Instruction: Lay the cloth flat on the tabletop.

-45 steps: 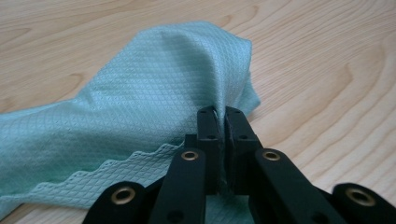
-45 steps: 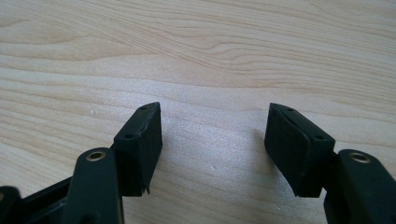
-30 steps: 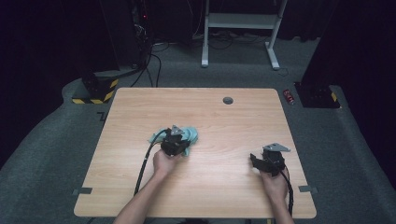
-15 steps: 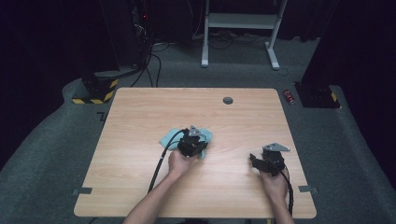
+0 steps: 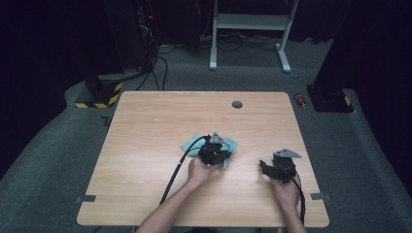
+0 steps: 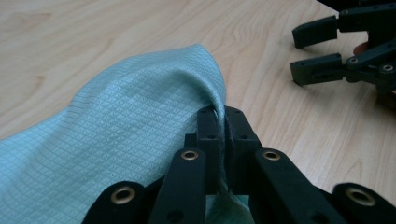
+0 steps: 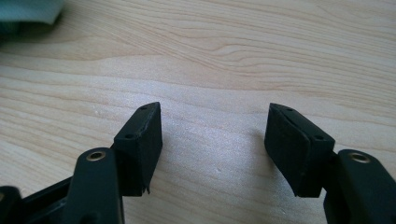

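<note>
A: From the high view, what is on the wooden table (image 5: 145, 145)?

B: One pale green cloth (image 5: 193, 144), lying a little toward the person's side of the middle, and two grippers. The left gripper (image 5: 219, 151) sits on the cloth's right edge and covers much of it; the right gripper (image 5: 263, 166) is off to the right, apart from the cloth, low over bare wood. How the jaws stand is too small to tell from up there.

A: And the left gripper view?

B: It settles the matter. The two black jaws are squeezed together on a raised fold of the cloth (image 6: 116, 140), with the fabric pinched in the thin slit between them. You can also read the cloth's fine diamond weave. In the top right corner the other gripper (image 6: 317, 53) appears, its two jaws standing apart.

A: Does the right gripper view agree?

B: Yes. Its jaws stand wide, with nothing but wood grain between the pads at the right gripper (image 7: 212, 144). A corner of the cloth (image 7: 30, 9) peeks in at the top left, well clear of the jaws.

A: What does the high view add?

B: The surroundings: two forearms coming in from below, one cable trailing from each gripper, one dark round hole (image 5: 237, 104) near the table's far edge, and one small red thing (image 5: 300, 100) on the grey floor just beyond the far right corner.

A: So the count?

B: One cloth, two grippers, four jaws, two cables, one table.
</note>
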`<control>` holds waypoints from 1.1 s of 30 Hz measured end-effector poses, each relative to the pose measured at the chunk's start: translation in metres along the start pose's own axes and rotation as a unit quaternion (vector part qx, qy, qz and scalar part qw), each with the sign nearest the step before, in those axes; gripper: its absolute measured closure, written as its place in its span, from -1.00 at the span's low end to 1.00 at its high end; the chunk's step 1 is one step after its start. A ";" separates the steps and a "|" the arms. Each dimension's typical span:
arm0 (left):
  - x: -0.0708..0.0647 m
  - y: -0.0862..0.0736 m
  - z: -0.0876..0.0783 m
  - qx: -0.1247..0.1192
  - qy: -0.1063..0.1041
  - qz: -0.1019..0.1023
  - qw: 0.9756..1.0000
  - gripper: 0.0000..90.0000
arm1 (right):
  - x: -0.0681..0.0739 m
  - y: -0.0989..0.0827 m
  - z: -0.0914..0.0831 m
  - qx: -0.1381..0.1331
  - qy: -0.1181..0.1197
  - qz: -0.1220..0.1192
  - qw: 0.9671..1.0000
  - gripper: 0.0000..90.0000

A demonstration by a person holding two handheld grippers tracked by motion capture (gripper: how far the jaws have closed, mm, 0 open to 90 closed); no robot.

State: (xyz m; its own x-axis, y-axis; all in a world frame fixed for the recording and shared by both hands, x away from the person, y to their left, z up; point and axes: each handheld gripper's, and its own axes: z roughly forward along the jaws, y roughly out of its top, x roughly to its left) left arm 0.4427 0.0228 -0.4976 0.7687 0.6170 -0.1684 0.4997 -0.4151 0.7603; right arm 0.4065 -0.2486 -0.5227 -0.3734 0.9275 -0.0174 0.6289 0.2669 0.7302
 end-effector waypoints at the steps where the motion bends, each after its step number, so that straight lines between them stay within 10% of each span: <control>1: -0.003 0.000 0.003 0.003 -0.004 0.004 1.000 0.91 | 0.000 0.000 0.000 0.000 0.000 0.001 1.000 -0.18; 10: -0.004 0.005 -0.011 -0.010 0.008 0.005 1.000 0.47 | 0.000 0.000 0.000 -0.001 -0.002 0.002 1.000 -0.17; 18: 0.014 -0.001 -0.052 -0.031 0.057 -0.017 0.998 0.15 | 0.004 0.000 -0.002 -0.005 0.016 -0.015 1.000 0.28; 23: 0.026 -0.020 -0.076 -0.029 0.090 -0.040 0.995 0.16 | 0.028 0.003 -0.012 -0.025 0.107 -0.024 0.994 0.63; 33: 0.016 -0.047 -0.070 0.009 0.085 -0.022 0.996 0.38 | 0.070 0.020 -0.023 -0.058 0.191 -0.048 0.979 0.62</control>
State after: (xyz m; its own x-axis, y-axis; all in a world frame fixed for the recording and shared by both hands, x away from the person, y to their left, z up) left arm 0.4040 0.0988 -0.4921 0.6686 0.7379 -0.0919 0.5395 -0.3964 0.7428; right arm 0.3775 -0.1841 -0.4935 -0.6685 0.7281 0.1517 0.5060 0.2958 0.8102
